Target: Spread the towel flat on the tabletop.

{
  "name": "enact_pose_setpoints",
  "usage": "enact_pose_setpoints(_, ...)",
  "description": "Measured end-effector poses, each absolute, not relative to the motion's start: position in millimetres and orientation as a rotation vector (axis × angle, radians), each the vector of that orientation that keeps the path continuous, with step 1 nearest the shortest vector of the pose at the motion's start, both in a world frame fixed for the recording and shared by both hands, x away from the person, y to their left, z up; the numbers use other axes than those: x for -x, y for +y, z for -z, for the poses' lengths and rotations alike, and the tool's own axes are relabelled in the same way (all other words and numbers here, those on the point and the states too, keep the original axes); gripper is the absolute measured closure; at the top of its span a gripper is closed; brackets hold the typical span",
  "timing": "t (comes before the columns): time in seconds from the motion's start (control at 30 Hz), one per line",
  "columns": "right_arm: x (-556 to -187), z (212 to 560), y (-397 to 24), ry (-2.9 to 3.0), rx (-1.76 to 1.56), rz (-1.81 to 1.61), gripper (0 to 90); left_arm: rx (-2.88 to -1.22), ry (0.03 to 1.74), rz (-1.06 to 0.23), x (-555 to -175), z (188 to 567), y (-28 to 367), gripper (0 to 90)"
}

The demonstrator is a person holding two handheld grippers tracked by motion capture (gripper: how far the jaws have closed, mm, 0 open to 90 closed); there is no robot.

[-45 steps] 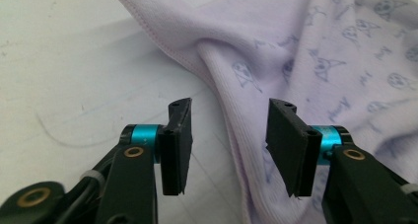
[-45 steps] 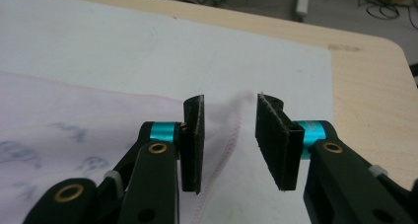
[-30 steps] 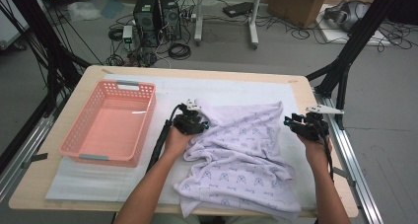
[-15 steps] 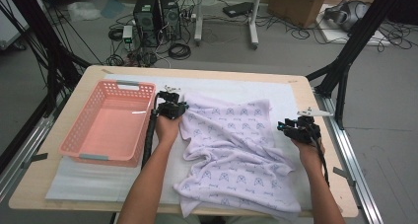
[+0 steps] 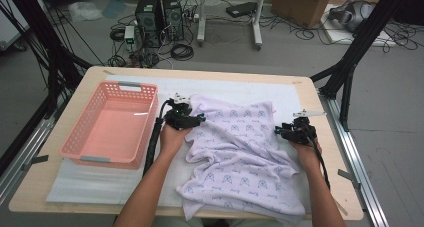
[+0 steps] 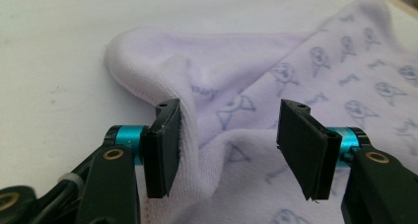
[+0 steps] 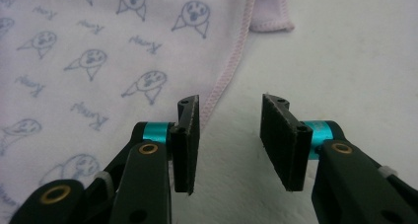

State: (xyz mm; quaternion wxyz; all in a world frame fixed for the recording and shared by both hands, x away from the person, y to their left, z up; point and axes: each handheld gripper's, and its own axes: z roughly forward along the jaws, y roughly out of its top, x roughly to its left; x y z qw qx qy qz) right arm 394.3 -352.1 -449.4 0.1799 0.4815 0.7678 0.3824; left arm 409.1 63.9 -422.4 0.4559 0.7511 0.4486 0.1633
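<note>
A pale lilac towel point(image 5: 240, 147) printed with small faces lies crumpled on the white mat point(image 5: 100, 182). My left gripper point(image 5: 199, 118) is at the towel's upper left corner. In the left gripper view the jaws point(image 6: 229, 140) have just been opening; a raised fold of towel point(image 6: 256, 81) sits between them and brushes the left pad point(image 6: 167, 140), unpinched. My right gripper point(image 5: 278, 131) is low at the towel's right edge. Its jaws point(image 7: 229, 140) stand open over bare mat point(image 7: 345, 61), and the towel's stitched hem point(image 7: 222, 81) runs just beside the left pad.
A pink plastic basket point(image 5: 80, 122) stands empty on the left of the wooden table point(image 5: 320, 112). The towel's lower edge hangs near the table's front edge. Beyond the table are computer towers, cables and black frame legs.
The left gripper drew the towel's upper left corner out toward the basket, then opened and let it go. The right hand moved left and down to the towel's right edge.
</note>
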Motion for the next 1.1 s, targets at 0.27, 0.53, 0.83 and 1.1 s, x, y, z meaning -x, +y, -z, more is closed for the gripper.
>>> enact_pose_setpoints(0.27,-402.4,447.8,-332.8,2.263,-1.245,-1.061,54.5,-1.854,1.067,-0.376,-394.9,424.9,63.4,41.6)
enact_pose_setpoints(0.53,-418.1,435.2,-312.3,2.225,-1.043,-0.732,87.2,-1.895,1.075,-0.368,-387.6,431.6,67.1,41.0)
enact_pose_setpoints(0.83,-423.7,436.8,-346.4,1.965,-1.301,-0.829,73.6,-1.948,1.03,-0.354,-381.4,432.9,63.4,41.3)
enact_pose_setpoints(1.1,-404.3,411.6,-358.4,1.992,-1.346,-1.095,60.1,-1.969,1.062,-0.318,-378.2,446.8,65.3,40.0)
